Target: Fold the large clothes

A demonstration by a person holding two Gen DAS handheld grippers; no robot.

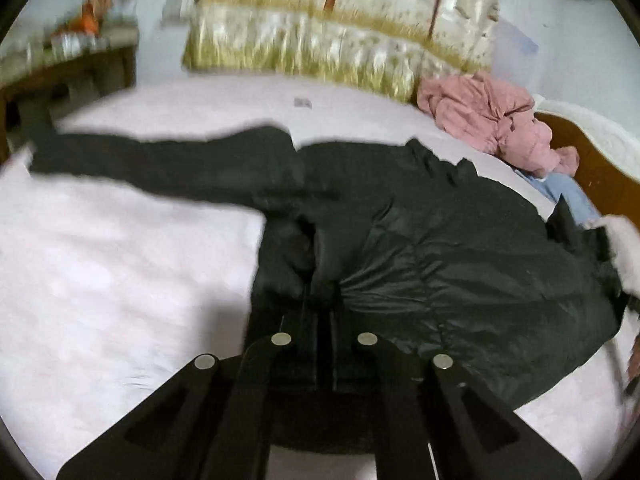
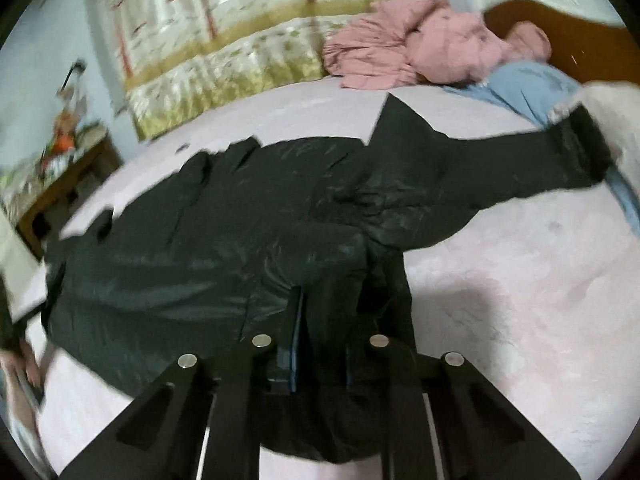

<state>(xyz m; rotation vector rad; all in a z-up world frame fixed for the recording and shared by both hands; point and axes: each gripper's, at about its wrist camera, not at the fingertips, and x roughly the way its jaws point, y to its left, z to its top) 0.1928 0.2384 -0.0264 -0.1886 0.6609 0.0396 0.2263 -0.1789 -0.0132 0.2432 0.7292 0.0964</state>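
Black puffy jacket (image 1: 440, 248) lies spread on the pale pink bed sheet (image 1: 100, 280), long axis left to right in the frame. Left gripper (image 1: 320, 292) and right gripper (image 2: 328, 300) each pinch its near hem, 1 per side.

- A home bedroom: a bed with a pale pink sheet (image 1: 120, 260) fills both frames.
- A floral curtain (image 1: 340, 20) hangs at top centre.
- A wooden headboard (image 2: 580, 52) stands upper right.
- A cluttered wooden side table (image 1: 68, 72) sits upper left.

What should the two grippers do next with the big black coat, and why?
Probably lift the near hem and carry it up over the black coat. The left hand-held gripper and right hand-held gripper look clamped on that edge, and the coat lies spread across the bed.
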